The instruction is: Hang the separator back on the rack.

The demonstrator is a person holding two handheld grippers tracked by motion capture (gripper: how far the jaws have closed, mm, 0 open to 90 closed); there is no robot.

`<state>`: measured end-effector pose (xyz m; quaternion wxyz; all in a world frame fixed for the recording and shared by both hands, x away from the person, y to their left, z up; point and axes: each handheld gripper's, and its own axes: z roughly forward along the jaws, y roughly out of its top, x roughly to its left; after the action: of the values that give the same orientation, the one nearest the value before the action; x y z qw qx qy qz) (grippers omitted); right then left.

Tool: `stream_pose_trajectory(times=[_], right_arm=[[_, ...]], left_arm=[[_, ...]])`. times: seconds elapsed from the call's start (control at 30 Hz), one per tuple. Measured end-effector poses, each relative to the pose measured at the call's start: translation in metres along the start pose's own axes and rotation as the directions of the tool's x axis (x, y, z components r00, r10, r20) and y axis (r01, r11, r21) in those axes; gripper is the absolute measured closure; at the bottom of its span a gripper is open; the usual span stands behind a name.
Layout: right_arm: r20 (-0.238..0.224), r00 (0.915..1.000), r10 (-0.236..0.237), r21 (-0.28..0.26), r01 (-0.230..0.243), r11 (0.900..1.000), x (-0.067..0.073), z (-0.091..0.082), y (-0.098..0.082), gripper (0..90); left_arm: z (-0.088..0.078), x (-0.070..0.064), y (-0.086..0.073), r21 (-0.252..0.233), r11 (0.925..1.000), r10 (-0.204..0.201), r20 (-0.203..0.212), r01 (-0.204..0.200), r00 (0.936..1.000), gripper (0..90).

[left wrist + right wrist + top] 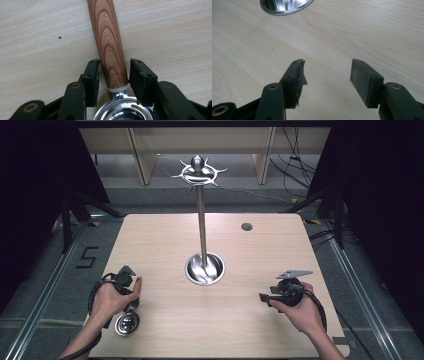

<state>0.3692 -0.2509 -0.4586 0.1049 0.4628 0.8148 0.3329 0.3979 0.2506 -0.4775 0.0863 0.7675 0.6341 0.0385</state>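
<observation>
A kitchen utensil lies on the wooden table near its front left corner, with a wooden handle (111,47) and a shiny steel bowl (127,323). My left gripper (113,67) points down over it and stands open astride the handle just above the steel neck (120,93). The pads sit close to the wood on both sides, with a thin gap at each. In the high view the left gripper (131,292) is partly hidden by the hand. My right gripper (327,65) is open and empty, held low over bare table at the front right (263,296).
A steel utensil stand rises from the middle of the table: round base (205,269), thin pole, ring of hooks (199,171) on top. Its base (284,6) lies ahead of the right gripper. A small grey cap (246,226) sits in the tabletop at the back right.
</observation>
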Motion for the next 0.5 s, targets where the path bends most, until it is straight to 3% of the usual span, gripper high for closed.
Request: stream_pose_trajectory(times=[0.03,0.1,0.13,0.17,0.2,0.23,0.27,0.33,0.37,0.4,0.43,0.47,0.5], right_arm=[[-0.007,1.0000,0.003,-0.004,-0.003,1.000,0.0002,-0.0002,-0.0002,45.2],[0.001,0.9999,0.011,-0.047,-0.011,0.999,0.0012,0.0026,-0.0013,44.7],[0.001,0.9999,0.015,-0.047,-0.015,0.999,0.0015,0.0026,-0.0013,44.7],[0.004,0.9991,0.042,-0.027,-0.042,0.999,0.0031,0.0014,-0.0013,44.7],[0.000,0.9986,0.054,0.011,-0.054,0.998,0.0038,-0.0018,-0.0005,44.7],[0.001,0.9988,0.049,0.006,-0.049,0.999,0.0035,-0.0014,-0.0006,44.7],[0.001,0.9988,0.050,0.007,-0.050,0.999,0.0036,-0.0015,-0.0006,44.6],[0.007,0.9986,0.052,-0.024,-0.052,0.998,0.0037,0.0012,-0.0016,44.6],[0.001,0.9972,0.075,-0.014,-0.075,0.997,0.0051,-0.0003,-0.0007,44.6],[0.008,0.9989,0.047,-0.028,-0.047,0.998,0.0033,0.0007,-0.0005,44.6],[0.003,0.9997,0.024,-0.044,-0.024,0.999,0.0022,0.0009,-0.0004,44.6],[0.004,0.9994,0.035,-0.038,-0.034,0.999,0.0028,0.0003,-0.0004,44.6],[-0.001,0.9993,0.036,0.009,-0.036,0.999,0.0026,-0.0033,0.0007,44.6]], left_arm=[[0.0005,-0.0018,-0.0006,0.016,0.9997,-0.021,0.004,0.020,0.9998,59.2],[0.0009,0.0009,0.0003,0.018,0.9994,0.030,-0.011,-0.030,0.9995,59.5],[0.0011,0.0006,0.0002,0.016,0.9995,0.028,-0.016,-0.028,0.9995,59.9],[0.0012,-0.0021,-0.0009,0.013,0.9997,-0.019,-0.006,0.019,0.9998,60.2],[0.0006,-0.0020,-0.0006,0.018,0.9997,-0.018,-0.007,0.018,0.9998,60.5],[0.0008,-0.0021,-0.0007,0.017,0.9997,-0.019,-0.006,0.019,0.9998,60.8],[0.0009,-0.0019,-0.0008,0.016,0.9998,-0.013,-0.008,0.013,0.9999,61.1],[0.0005,0.0017,0.0000,0.030,0.9985,0.046,-0.014,-0.046,0.9988,61.9],[0.0019,-0.0026,-0.0015,0.023,0.9996,-0.016,-0.004,0.016,0.9999,62.7],[0.0022,-0.0028,-0.0016,0.022,0.9996,-0.016,-0.005,0.016,0.9999,63.3],[0.0019,-0.0023,-0.0015,0.026,0.9997,-0.005,-0.007,0.005,1.0000,63.5],[0.0016,-0.0014,-0.0010,0.025,0.9995,0.017,-0.015,-0.017,0.9997,63.7],[0.0015,0.0004,-0.0004,0.027,0.9986,0.046,-0.021,-0.046,0.9987,63.8]])
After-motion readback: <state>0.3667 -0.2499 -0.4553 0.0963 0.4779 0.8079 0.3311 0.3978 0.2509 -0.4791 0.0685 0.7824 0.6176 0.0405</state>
